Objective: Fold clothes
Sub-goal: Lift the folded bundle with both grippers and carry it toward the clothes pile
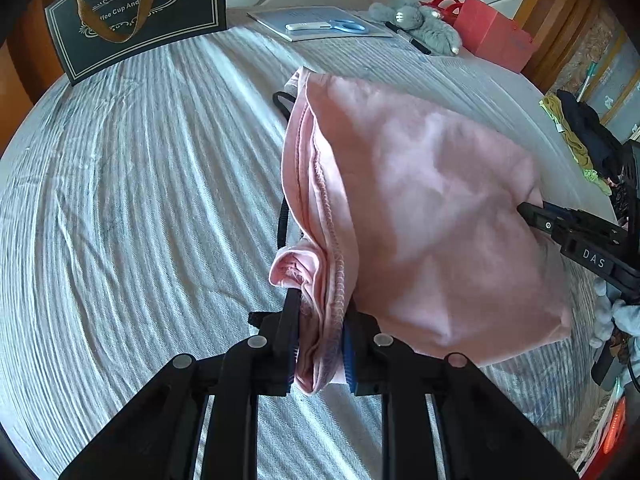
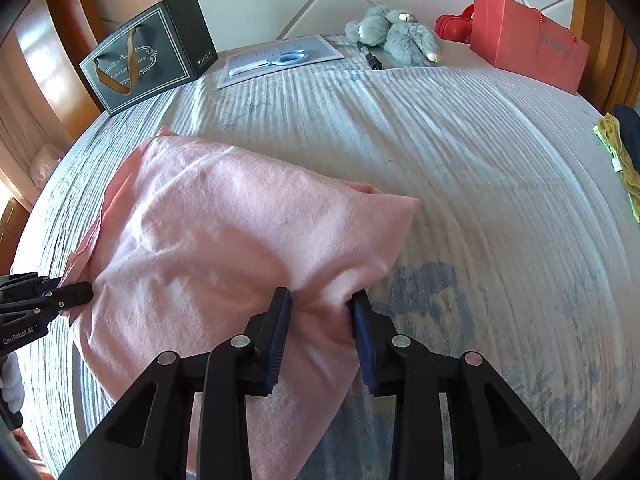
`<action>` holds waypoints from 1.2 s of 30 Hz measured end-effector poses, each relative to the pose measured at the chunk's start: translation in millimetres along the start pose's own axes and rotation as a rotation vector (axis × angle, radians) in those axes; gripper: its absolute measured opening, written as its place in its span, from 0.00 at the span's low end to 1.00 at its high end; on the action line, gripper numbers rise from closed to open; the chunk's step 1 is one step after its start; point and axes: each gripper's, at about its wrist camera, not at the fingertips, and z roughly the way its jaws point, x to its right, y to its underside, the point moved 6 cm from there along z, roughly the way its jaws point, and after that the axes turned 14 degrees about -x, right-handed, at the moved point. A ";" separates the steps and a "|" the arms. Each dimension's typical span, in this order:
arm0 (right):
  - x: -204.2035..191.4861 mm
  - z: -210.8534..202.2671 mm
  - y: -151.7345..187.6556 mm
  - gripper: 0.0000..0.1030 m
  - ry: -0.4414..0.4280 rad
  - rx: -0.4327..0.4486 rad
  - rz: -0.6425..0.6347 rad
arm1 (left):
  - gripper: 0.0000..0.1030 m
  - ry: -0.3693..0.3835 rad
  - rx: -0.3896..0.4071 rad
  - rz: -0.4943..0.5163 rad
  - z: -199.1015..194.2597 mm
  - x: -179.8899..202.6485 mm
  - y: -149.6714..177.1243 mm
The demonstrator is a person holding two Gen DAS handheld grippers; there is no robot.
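Clamped between my left gripper's (image 1: 320, 340) blue-padded jaws, a bunched, stitched hem of the pink garment (image 1: 420, 208) is folding over itself in soft ridges. My right gripper (image 2: 322, 336) is pinching another gathered fold of the same soft, slightly fuzzy cloth, so both sets of jaws are clenching it. The garment is lying doubled over on the bed (image 1: 140, 200), spreading between my two grippers, its far corner resting on the ribbed, grey-white bedspread. Something black, like a strap, is peeking out from under its edge in the left view, mostly hidden, and I cannot tell what it is.

At the head of the bed, a dark gift bag (image 2: 148, 60) with a brown ribbon handle is reading "Coffee Cup And", the remaining letters being covered by the ribbon. Beside it, blue-handled scissors (image 2: 294, 57) are lying on a pale sheet, a grey plush toy (image 2: 400, 36) is slumping near a black pen (image 2: 370, 58), and a stiff red paper bag (image 2: 528, 40) is standing, its faint lettering too blurred to read. On my grippers' sides, "DAS" and "GenRobot.AI" are showing. Yellow and dark clothes (image 1: 576, 136) are lying at the bed's right edge, partly cut off.
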 end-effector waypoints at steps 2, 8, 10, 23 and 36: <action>1.2 -0.1 -0.1 0.30 -0.014 0.001 0.012 | 0.21 -0.004 -0.007 0.002 1.2 0.9 -1.6; 1.8 0.5 -1.3 0.30 -0.023 -0.010 0.021 | 0.72 -0.153 -0.021 -0.042 2.6 -6.3 -4.2; 1.8 0.6 -1.2 0.30 -0.023 -0.011 0.020 | 0.73 -0.087 -0.028 -0.078 1.9 -14.6 -5.5; -4.7 1.1 -0.9 0.19 0.026 -0.004 -0.028 | 0.10 -0.004 -0.004 0.041 -5.3 6.6 -2.2; -5.7 -18.7 -4.9 0.09 0.047 0.044 -0.061 | 0.07 -0.021 0.155 0.043 -50.3 17.7 2.4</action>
